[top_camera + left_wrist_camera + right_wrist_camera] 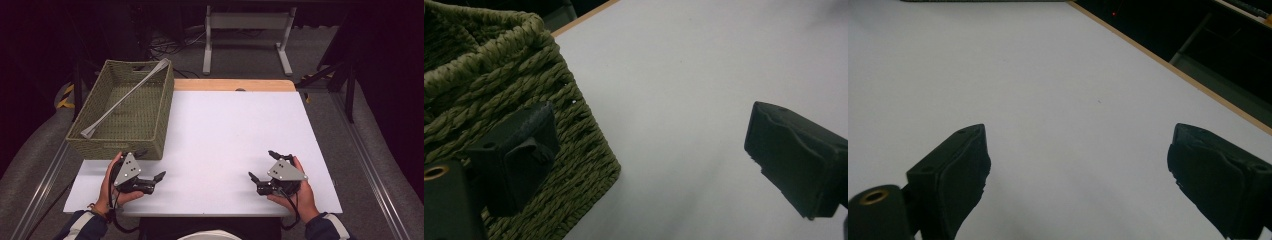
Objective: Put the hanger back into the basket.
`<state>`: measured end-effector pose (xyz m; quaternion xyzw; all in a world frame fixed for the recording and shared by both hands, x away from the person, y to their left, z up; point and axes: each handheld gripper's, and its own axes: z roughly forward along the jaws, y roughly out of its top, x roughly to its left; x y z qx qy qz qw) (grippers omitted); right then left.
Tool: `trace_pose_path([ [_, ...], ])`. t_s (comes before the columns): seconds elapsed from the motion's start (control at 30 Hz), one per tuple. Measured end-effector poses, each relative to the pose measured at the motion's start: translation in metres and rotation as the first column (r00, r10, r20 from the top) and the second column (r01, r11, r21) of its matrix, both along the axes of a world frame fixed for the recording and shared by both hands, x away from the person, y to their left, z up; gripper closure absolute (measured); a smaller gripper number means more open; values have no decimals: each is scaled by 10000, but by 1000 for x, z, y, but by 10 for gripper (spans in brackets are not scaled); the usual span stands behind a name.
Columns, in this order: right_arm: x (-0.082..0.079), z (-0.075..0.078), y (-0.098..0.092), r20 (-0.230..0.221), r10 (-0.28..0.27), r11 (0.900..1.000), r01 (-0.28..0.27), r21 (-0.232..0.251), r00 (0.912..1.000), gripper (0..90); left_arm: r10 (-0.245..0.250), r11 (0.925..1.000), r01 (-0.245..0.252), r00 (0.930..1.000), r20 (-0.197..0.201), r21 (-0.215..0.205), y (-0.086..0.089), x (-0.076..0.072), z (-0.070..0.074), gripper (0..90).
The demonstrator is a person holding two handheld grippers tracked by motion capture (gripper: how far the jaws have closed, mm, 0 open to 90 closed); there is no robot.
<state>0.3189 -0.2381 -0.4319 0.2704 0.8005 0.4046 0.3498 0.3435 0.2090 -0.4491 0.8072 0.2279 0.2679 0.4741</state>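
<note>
Resting wide-jawed, empty, on the white table (215, 130): left gripper (150, 165), right gripper (262, 165); no legible writing.

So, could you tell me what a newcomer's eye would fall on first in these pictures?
Probably the green woven basket at the table's far left, with a long grey strip lying diagonally inside it. Next, the bare white table, where the left gripper and right gripper wait near the front edge, jaws open and holding nothing.
</note>
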Motion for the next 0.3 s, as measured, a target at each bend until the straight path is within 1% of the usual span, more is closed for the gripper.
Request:
trace_pose_path([
  [0.07, 0, -2, 3, -32, 85, 9999, -86, -103, 10000, 103, 7, 10000, -7, 10000, -37, 84, 0, 2, -1, 78],
  [0.17, 0, -5, 6, -100, 270, 9987, -273, -419, 9996, 104, 17, 9999, -16, 9999, -134, 124, 0, 3, -1, 74],
  [0.23, 0, -6, 5, -169, 301, 9988, -307, -374, 9994, 104, 107, 9999, -105, 9998, -154, 111, 0, 4, -1, 74],
  [0.3, 1, -6, 3, -254, 218, 9995, -224, -234, 9994, 104, 94, 9999, -93, 9999, -145, 98, 0, 4, -1, 74],
])
